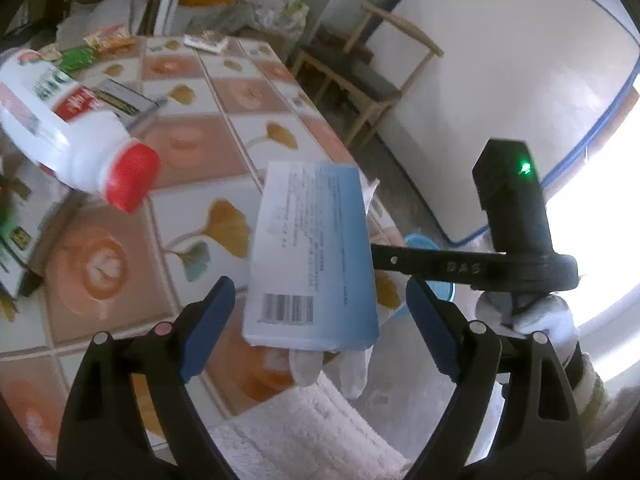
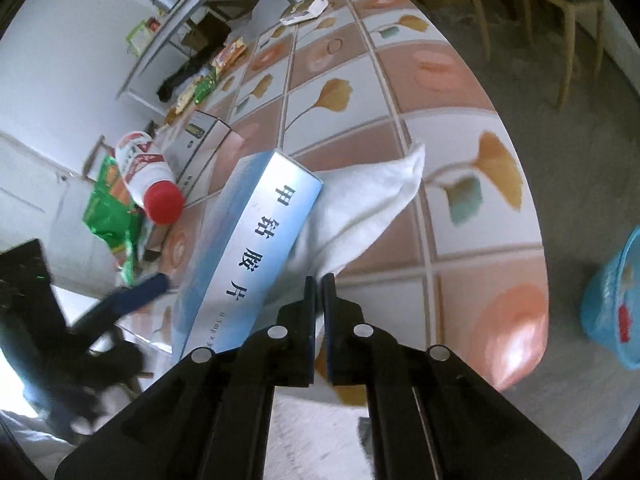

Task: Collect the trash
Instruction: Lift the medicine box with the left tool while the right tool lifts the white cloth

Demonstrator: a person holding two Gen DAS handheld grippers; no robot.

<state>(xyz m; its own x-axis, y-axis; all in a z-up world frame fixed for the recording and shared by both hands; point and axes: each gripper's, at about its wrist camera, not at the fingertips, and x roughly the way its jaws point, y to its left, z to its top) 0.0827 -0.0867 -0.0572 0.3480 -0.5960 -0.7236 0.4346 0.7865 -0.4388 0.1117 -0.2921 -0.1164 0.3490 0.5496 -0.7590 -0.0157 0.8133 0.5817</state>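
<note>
A light-blue medicine box (image 1: 312,256) hangs in front of my open left gripper (image 1: 320,300), between its blue pads but not touching them. In the right wrist view the same box (image 2: 248,252) leans against a white cloth (image 2: 360,204). My right gripper (image 2: 318,292) is shut, and the cloth seems pinched between its tips. A white bottle with a red cap (image 1: 76,128) lies on the patterned table (image 1: 200,160); it also shows in the right wrist view (image 2: 148,172).
A blue bin (image 2: 616,300) stands on the floor right of the table. Green and orange wrappers (image 2: 112,208), a cardboard box (image 2: 200,140) and a foil packet (image 1: 206,42) lie on the table. A wooden chair (image 1: 360,76) stands beyond the table.
</note>
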